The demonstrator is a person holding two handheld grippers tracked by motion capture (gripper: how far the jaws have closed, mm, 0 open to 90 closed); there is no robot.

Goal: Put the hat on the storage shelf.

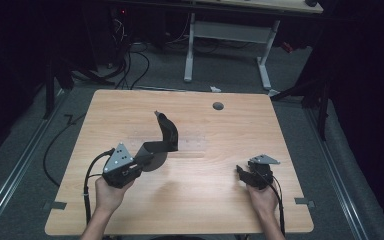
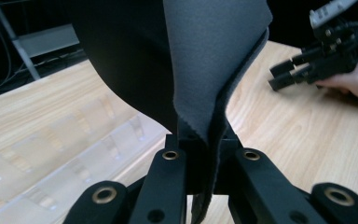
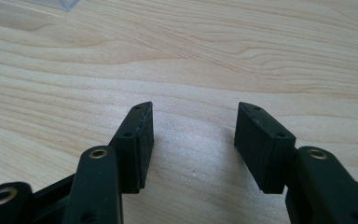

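Light wooden tabletop (image 1: 195,200): your left gripper (image 1: 147,156) clamps a dark grey fabric strip (image 1: 166,135) (lifted, curling); your right gripper (image 1: 240,171) gapes empty near the right edge.

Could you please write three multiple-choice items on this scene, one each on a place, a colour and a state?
1. Where is the dark cloth?
A. flat on the table
B. lifted in the left gripper
C. on the floor

2. What colour is the table?
A. white
B. blue
C. light wood

3. How do the jaws of the right gripper stand?
A. apart, nothing between
B. shut on the cloth
C. shut on a cable

Answers: 1 B, its edge is pinched between the jaws; 2 C, wood grain shows; 3 A, bare table shows in the gap.
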